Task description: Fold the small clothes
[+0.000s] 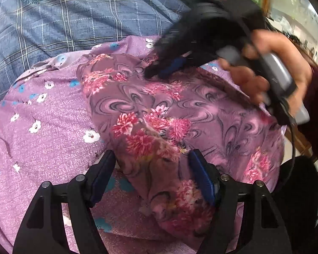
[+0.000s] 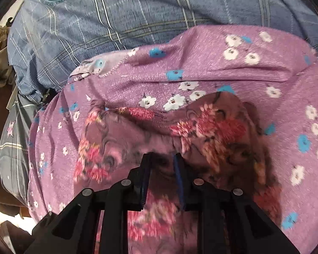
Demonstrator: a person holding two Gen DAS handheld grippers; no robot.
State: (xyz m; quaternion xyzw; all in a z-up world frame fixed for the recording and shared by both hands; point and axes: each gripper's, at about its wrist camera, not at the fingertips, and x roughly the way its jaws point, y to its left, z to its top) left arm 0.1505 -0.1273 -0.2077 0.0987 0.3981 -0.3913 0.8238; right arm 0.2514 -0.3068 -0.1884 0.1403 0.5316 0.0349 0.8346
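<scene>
A small mauve garment (image 1: 159, 110) with pink flowers and dark swirls lies crumpled on a larger purple cloth (image 1: 42, 116) printed with white and blue flowers. My left gripper (image 1: 152, 169) stands open over the garment's near part, a ridge of the fabric running between its fingers. A hand holds my right gripper (image 1: 154, 72), whose tips rest at the garment's far edge. In the right wrist view the right gripper (image 2: 162, 160) shows a narrow gap over the blurred garment (image 2: 212, 131), with no clear pinch on it. The purple cloth (image 2: 201, 63) spreads beyond.
Blue plaid bedding (image 1: 74, 21) (image 2: 137, 10) lies under and behind the cloths. A grey star-print cloth (image 2: 12, 148) and brown patterned fabric (image 2: 0, 63) sit at the left edge. A dark round object (image 1: 296, 190) stands at the bed's right side.
</scene>
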